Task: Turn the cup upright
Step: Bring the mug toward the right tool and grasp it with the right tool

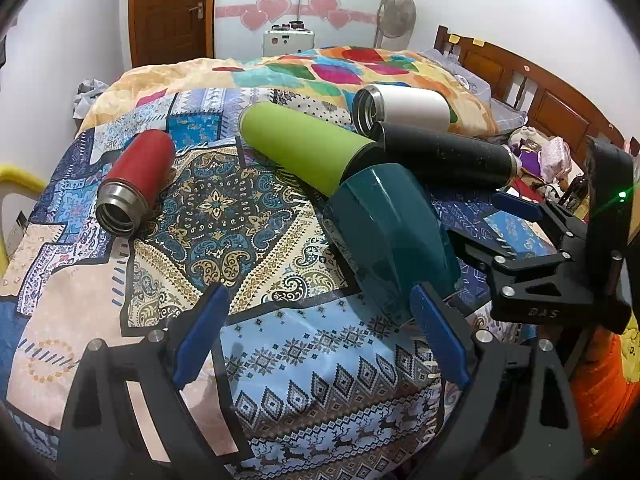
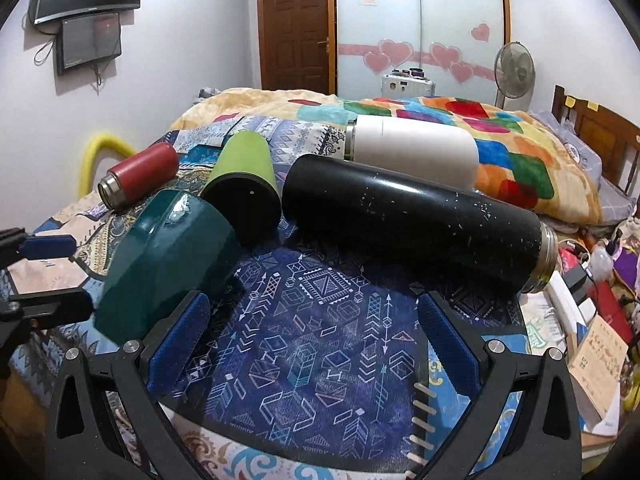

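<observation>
Lying on quilt [image 1: 208, 204], 5 cups [image 1: 304, 152], 2 grippers [image 1: 320, 336]

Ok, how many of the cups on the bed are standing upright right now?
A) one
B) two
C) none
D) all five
C: the red flask, green tumbler, white flask, black flask and teal cup all lie on their sides on the bedspread, and both grippers are open, holding nothing.
</observation>
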The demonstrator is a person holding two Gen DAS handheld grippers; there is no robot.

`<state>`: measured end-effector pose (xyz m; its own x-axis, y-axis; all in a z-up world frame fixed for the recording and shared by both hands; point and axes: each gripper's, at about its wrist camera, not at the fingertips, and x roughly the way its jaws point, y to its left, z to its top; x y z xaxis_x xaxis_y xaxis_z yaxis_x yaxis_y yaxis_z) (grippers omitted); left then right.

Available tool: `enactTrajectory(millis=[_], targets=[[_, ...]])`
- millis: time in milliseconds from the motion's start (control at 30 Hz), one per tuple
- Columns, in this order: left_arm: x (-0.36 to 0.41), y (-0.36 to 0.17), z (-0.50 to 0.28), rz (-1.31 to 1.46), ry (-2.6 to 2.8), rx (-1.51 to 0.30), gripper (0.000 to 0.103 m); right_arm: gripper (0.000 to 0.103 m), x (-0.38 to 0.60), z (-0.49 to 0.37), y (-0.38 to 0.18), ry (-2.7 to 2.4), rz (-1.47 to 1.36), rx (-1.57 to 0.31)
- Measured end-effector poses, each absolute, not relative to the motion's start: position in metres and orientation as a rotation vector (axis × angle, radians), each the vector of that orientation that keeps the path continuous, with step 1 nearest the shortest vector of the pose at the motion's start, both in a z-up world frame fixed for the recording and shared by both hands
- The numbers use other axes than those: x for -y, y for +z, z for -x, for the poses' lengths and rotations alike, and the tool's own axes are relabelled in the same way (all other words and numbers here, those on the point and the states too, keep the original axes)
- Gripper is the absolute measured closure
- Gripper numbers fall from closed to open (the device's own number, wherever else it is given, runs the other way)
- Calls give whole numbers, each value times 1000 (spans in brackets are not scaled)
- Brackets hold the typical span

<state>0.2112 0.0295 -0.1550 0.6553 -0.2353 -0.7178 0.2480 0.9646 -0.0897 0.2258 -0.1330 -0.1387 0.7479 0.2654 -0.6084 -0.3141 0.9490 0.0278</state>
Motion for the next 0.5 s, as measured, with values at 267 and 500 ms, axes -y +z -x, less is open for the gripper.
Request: enactTrajectory(millis=[267,500], targets=[[-44,-145,-200,-85,-159,-721,10,0,118,-223,-112,392,56,-636],[-69,-138,-192,-67,-90,-653,10,0,78,-232,-117,435,95,-671]])
